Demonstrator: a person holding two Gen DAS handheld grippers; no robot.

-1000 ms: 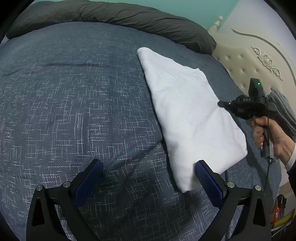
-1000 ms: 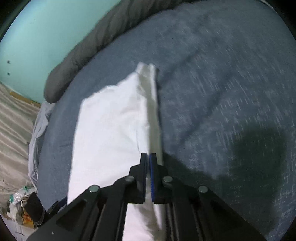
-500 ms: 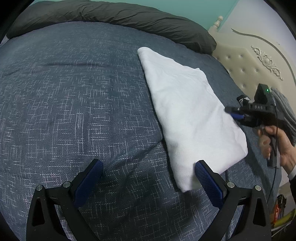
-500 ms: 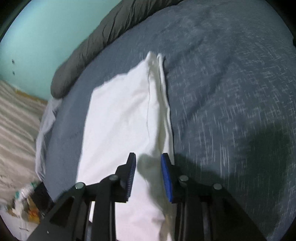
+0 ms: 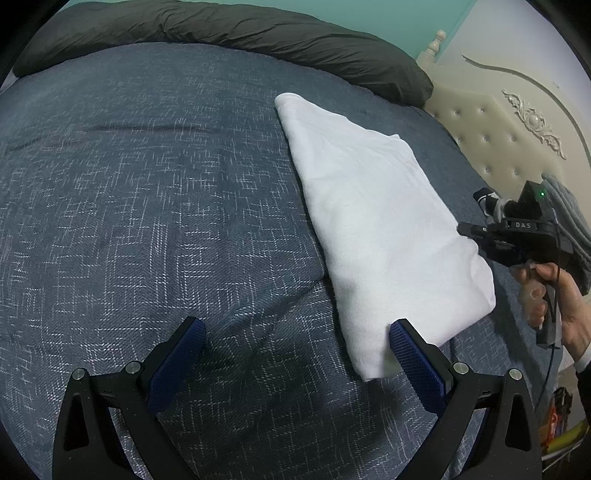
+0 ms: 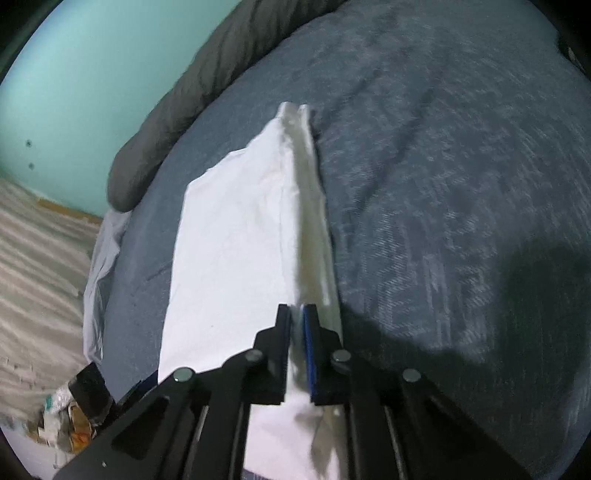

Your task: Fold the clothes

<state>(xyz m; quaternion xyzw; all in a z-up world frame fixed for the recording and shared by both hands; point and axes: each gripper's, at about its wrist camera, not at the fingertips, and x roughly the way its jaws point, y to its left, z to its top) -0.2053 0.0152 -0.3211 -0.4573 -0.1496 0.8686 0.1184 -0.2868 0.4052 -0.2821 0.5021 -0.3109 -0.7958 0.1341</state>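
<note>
My left gripper (image 5: 295, 343) hovers low over the blue-grey bedspread (image 5: 155, 206), its blue-padded fingers (image 5: 179, 356) spread wide with nothing between them. The right-hand finger overlaps the near corner of the folded white garment (image 5: 373, 221); I cannot tell whether it touches the cloth.

The garment lies flat on the right half of the bed as a long, tapering rectangle. Its far narrow end points toward the dark grey rolled duvet (image 5: 229, 29) along the bed's far edge. Its left long edge is straight and clean; its near short edge sits just beside my left gripper. To the left of that edge the bedspread is open across the whole width of the left wrist view.

My right gripper (image 6: 297, 317) is pressed together on the garment (image 6: 236, 236), pinching a raised ridge of cloth along its right long edge. From the left wrist view, that tool (image 5: 517, 236) reaches the garment's right edge, held by a hand (image 5: 554, 295), and carries the letters "DAS" in white and a green light.

Right of the garment in the right wrist view lies broad, bare bedspread (image 6: 443, 166), somewhat blurred. Beyond the bed's right side stands a cream tufted headboard (image 5: 498, 129); at the other side are a pale sheet edge (image 6: 101, 266) and floor clutter (image 6: 70, 413).
</note>
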